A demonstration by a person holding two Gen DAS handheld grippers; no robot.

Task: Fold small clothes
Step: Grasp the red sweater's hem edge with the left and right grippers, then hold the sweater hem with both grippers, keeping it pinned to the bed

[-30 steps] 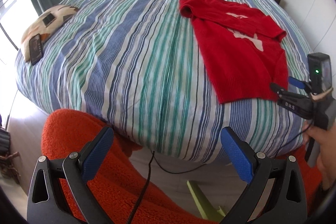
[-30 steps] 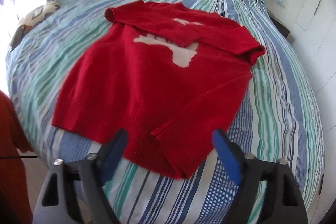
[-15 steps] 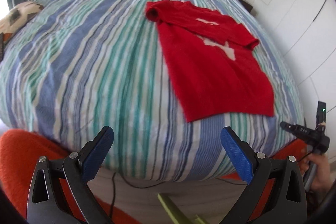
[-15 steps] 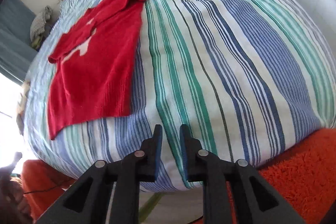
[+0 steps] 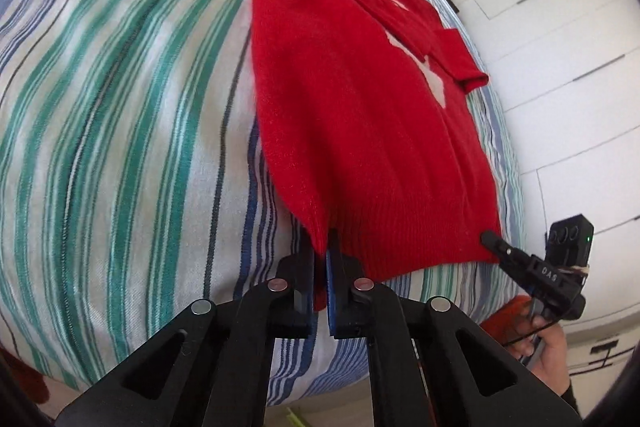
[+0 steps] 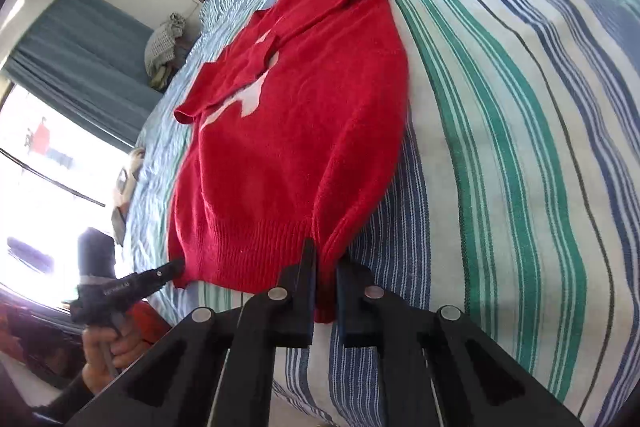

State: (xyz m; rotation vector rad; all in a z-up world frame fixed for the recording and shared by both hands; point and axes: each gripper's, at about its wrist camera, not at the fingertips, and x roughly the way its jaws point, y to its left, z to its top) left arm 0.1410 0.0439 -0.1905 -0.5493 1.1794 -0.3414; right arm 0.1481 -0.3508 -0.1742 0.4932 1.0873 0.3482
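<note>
now both tools pinch the red sweater's [image 5: 360, 131] hem corners.

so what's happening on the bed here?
A person is folding a red knit sweater laid flat on the striped bedspread, sleeves already folded across the chest. The left gripper and right gripper have each just closed on a bottom hem corner, fabric pinched between the jaws. The hem hasn't been lifted yet.
</note>
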